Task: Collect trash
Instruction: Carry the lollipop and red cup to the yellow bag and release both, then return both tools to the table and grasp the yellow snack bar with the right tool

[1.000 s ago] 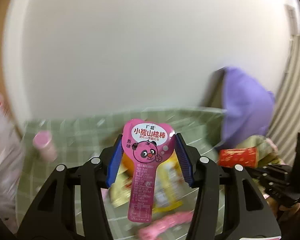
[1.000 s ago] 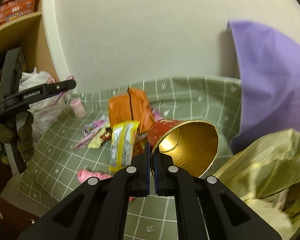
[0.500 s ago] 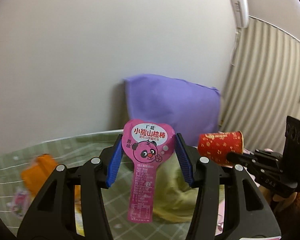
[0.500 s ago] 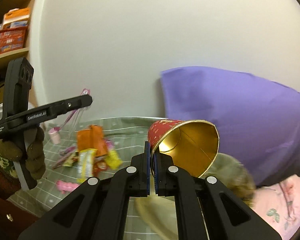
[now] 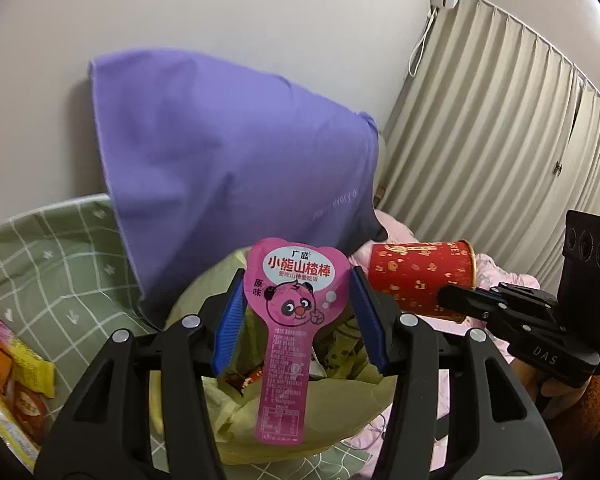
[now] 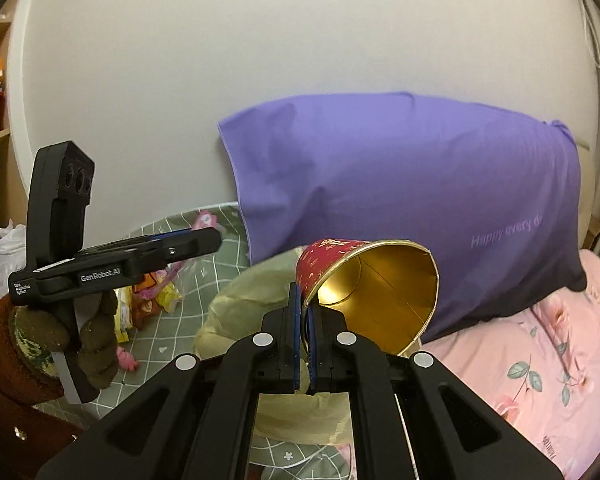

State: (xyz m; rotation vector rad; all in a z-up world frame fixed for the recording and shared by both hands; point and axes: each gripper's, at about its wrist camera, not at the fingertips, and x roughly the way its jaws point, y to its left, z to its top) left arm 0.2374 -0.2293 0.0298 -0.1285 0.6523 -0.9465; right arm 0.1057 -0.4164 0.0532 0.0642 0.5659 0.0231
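Left gripper (image 5: pixel 298 312) jaws clenched across a pink wrapper (image 5: pixel 294 320), right gripper (image 6: pixel 305 334) jaws pinching a red cup (image 6: pixel 364 292) by its rim; both held above the yellow bag (image 5: pixel 300 420) on the bed, likely for dropping in.

pink wrapper (image 5: pixel 296 300) upright, red cup (image 6: pixel 364 280) tipped

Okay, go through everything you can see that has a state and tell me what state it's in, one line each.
Left hand-held gripper: holding the pink wrapper.
Pink wrapper: upright, above the bag.
Right hand-held gripper: shut on the cup's rim.
Red cup: empty, tipped on its side.
Yellow-green bag: open, trash inside.
Curtain: drawn.
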